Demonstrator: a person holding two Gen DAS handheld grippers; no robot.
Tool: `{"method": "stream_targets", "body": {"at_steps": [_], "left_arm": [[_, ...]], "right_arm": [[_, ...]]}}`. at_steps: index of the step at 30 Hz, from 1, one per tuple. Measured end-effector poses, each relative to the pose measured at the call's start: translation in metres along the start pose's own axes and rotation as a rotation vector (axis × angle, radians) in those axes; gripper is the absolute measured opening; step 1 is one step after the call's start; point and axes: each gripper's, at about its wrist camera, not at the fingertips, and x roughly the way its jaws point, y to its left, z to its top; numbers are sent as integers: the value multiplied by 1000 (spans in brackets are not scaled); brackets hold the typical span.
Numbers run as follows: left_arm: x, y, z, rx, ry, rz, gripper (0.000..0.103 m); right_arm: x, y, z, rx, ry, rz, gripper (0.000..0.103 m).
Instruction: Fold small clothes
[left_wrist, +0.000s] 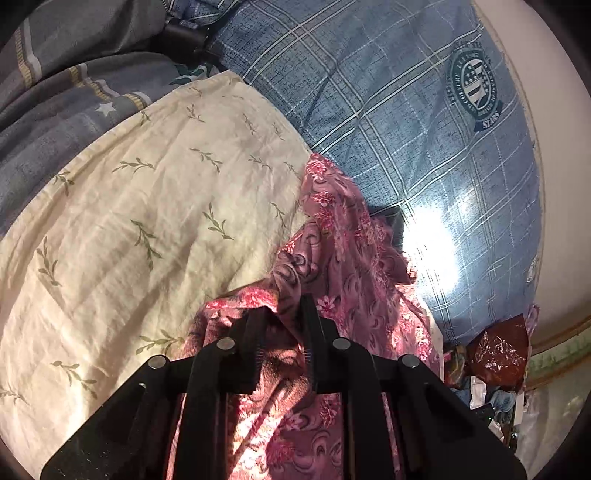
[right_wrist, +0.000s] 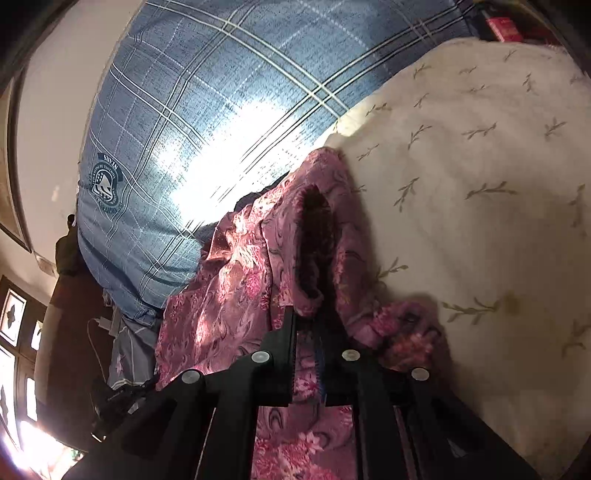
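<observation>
A pink floral garment (left_wrist: 332, 251) lies bunched along the edge of a cream sheet with green leaf sprigs (left_wrist: 147, 206). My left gripper (left_wrist: 282, 314) is shut on a fold of the pink garment, with cloth pinched between its black fingers. In the right wrist view the same garment (right_wrist: 240, 273) hangs in folds with a dark opening showing. My right gripper (right_wrist: 310, 314) is shut on its hem, cloth running between the fingers. Part of the garment drapes under both grippers and is hidden.
A blue plaid bed cover with a round crest (left_wrist: 406, 129) lies beyond the garment and also shows in the right wrist view (right_wrist: 184, 110), with a bright glare patch. A grey striped blanket (left_wrist: 74, 74) is at the far left. Clutter (left_wrist: 495, 350) sits by the bed's edge.
</observation>
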Motion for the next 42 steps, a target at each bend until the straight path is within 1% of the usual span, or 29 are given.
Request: {"method": "stream_targets", "body": {"at_steps": [3, 6, 8, 10, 12, 13, 14, 15, 16, 17, 18, 19, 20, 21, 23, 24, 26, 27, 28, 29, 31, 32, 33, 36, 38, 39, 40, 41, 42], "left_arm": [[-16, -13, -11, 31, 4, -74, 15], [-19, -40, -17, 95, 7, -141, 16], [-12, -59, -17, 173, -5, -136, 29], [9, -69, -13, 235, -9, -73, 37], [36, -63, -14, 246, 37, 2, 37], [50, -53, -16, 243, 78, 43, 35], [61, -44, -18, 238, 109, 79, 16], [56, -38, -21, 247, 80, 82, 10], [49, -36, -20, 242, 85, 63, 9], [42, -34, -17, 214, 103, 27, 10], [35, -34, -12, 177, 100, -16, 11], [29, -38, -6, 166, 82, -43, 14], [25, -46, 2, 181, 60, -51, 22], [24, -56, 10, 214, 34, -39, 27], [34, -72, 24, 274, -8, 25, 44], [46, -78, 29, 298, -7, 60, 45], [76, -76, 37, 309, 38, 143, 45], [93, -68, 40, 299, 69, 193, 44], [105, -61, 41, 282, 92, 209, 39], [103, -62, 40, 306, 45, 200, 39], [95, -66, 38, 294, 59, 211, 39], [87, -66, 37, 276, 63, 197, 39], [77, -67, 35, 271, 76, 173, 39], [39, -70, 13, 322, 104, 98, 43], [26, -67, -9, 364, 130, 110, 57], [26, -62, -21, 367, 155, 123, 58], [26, -56, -29, 362, 152, 146, 57], [24, -55, -34, 365, 126, 158, 57], [18, -55, -39, 374, 119, 166, 57]], "right_arm": [[-28, 17, 10, -41, -108, 11, 13], [-27, 46, 22, -118, -118, 40, 19], [-9, 61, 26, -165, -94, 45, 24], [10, 62, 24, -184, -65, 25, 24], [34, 49, 16, -176, -29, -35, 24], [50, 39, 11, -161, 17, -70, 23], [60, 28, 6, -153, 58, -87, 14], [54, 24, 3, -155, 14, -57, 13], [52, 25, 4, -154, 24, -66, 13], [49, 29, 6, -154, 31, -66, 19], [45, 34, 9, -164, 8, -49, 20], [42, 40, 12, -186, -16, -31, 20], [42, 46, 16, -209, -24, -25, 23], [44, 50, 19, -224, -28, -37, 25], [54, 49, 23, -214, -25, -59, 25], [62, 42, 24, -184, -10, -76, 25], [76, 26, 24, -146, 12, -95, 17], [74, 24, 22, -165, -26, -83, 15], [74, 23, 22, -161, -24, -77, 15], [73, 24, 23, -164, -23, -80, 15], [72, 26, 24, -170, -9, -89, 16], [70, 29, 25, -172, 4, -96, 17], [64, 33, 24, -177, 10, -86, 21], [35, 38, 6, -182, 10, -1, 23], [26, 35, -13, -192, 37, -5, 27], [28, 29, -23, -190, 69, -24, 27], [28, 23, -30, -179, 79, -19, 26], [23, 21, -32, -166, 52, -8, 25], [19, 21, -31, -147, 62, -23, 25]]}}
